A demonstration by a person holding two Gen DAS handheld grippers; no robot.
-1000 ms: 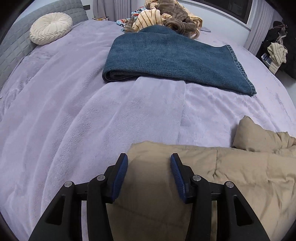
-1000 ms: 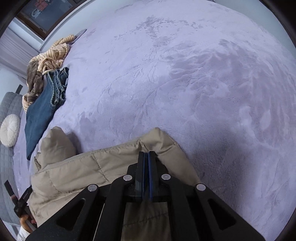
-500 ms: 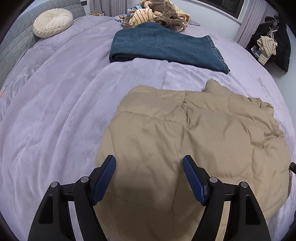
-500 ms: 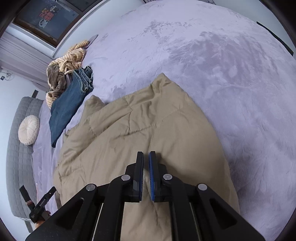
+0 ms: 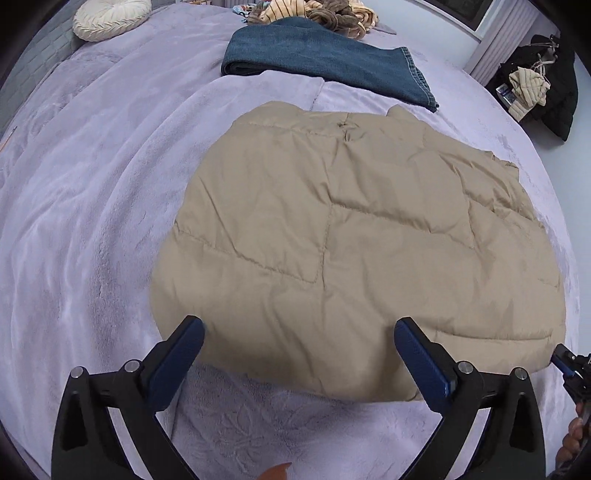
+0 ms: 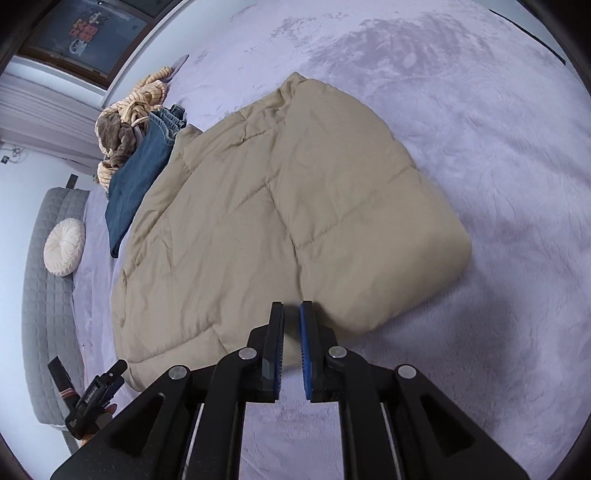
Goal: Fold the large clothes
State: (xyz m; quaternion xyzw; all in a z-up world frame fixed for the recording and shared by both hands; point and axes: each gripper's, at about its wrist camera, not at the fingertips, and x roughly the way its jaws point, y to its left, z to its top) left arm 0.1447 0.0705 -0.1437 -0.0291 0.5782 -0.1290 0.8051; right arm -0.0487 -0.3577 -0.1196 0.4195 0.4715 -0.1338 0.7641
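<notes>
Tan quilted jacket (image 5: 354, 251) lies folded and flat on the lavender bed cover (image 5: 92, 221), straight ahead of both grippers. Roughly rectangular bundle. In the left wrist view its long axis runs left to right across the fingers; the near folded edge faces the left gripper, and the far edge, with a small bump of fabric sticking up, faces the folded jeans (image 5: 325, 59). In the right wrist view the jacket (image 6: 280, 221) runs lengthwise away from the right gripper, up and left toward the jeans (image 6: 140, 177); its puffy rounded corner sits ahead-right of the fingers.

Bed cover fills most of both views, plush, rumpled. Jeans lie beyond the jacket's far edge, close to it; whether they touch, cannot tell. Pile of striped and brown clothes (image 5: 317, 11) sits behind the jeans. Round cream cushion (image 5: 110, 16) is far ahead-left of the left gripper, against the grey quilted headboard (image 6: 48, 295).

Left gripper (image 5: 299, 332) has its jaws spread wide, fingertips just over the jacket's near edge, nothing between them. Right gripper (image 6: 291, 314) has its jaws nearly together with a narrow gap and no fabric in it, tips at the jacket's near edge.
</notes>
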